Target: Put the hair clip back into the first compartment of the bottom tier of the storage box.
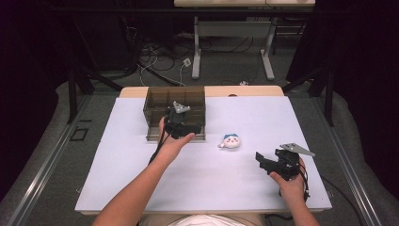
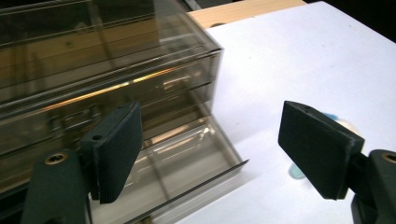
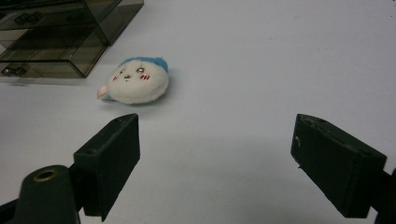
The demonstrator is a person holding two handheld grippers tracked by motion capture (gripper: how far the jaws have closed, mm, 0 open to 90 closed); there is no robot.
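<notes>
Looking down from the high view, we see a smoky, see-through drawer box (image 1: 175, 112) standing near the far edge of the white counter (image 1: 141, 188), left of its middle. Our left claw (image 1: 179, 126) hovers at the box's front, released. A small plush head (image 1: 230, 141), white with a blue top, lies just right of the box. Our right claw (image 1: 266, 160) rests near the right edge, released too, grasping nothing.

From the left gripper view, the box shows brown-tinted walls and stacked drawers; the lowest drawer (image 2: 187, 163) stands pulled out. The jaws stand apart around air.

From the right gripper view, the plush (image 3: 135, 83) shows a drawn face with pink cheeks, lying beside the box's corner (image 3: 70, 37). The jaws gape wide, well short of it.
</notes>
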